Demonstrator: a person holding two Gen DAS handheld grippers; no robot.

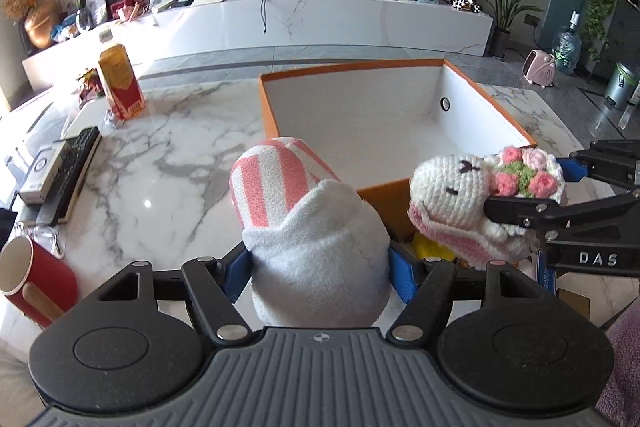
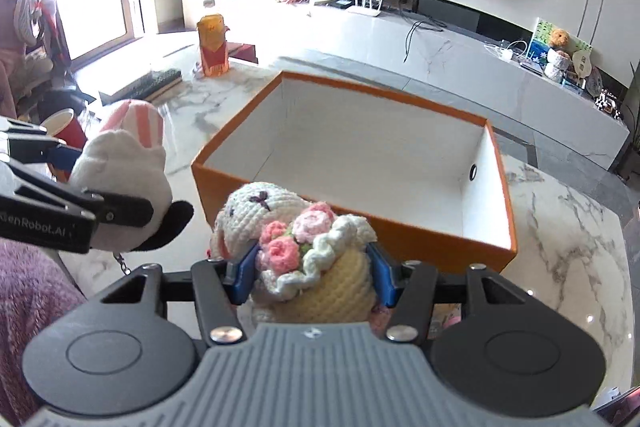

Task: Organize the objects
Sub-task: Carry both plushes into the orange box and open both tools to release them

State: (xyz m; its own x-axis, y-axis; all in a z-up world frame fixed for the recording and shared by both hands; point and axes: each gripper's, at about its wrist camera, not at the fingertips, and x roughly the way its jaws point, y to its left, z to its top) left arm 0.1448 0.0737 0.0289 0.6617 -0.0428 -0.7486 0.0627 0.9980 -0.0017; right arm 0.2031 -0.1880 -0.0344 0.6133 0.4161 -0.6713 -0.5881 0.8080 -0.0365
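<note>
A red mug [image 1: 38, 277], remote control [image 1: 74, 167] and yellow carton [image 1: 120, 81] are seen on the marble counter [image 1: 168, 155].

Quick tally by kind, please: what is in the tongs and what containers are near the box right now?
Soft toys held in tongs: 2, striped plush in left tongs, crochet bunny in right tongs
Boxes: 1, orange box, nothing visible inside
Cups: 1, red cup
Bottles: 1, yellow bottle
Total: 5
</note>
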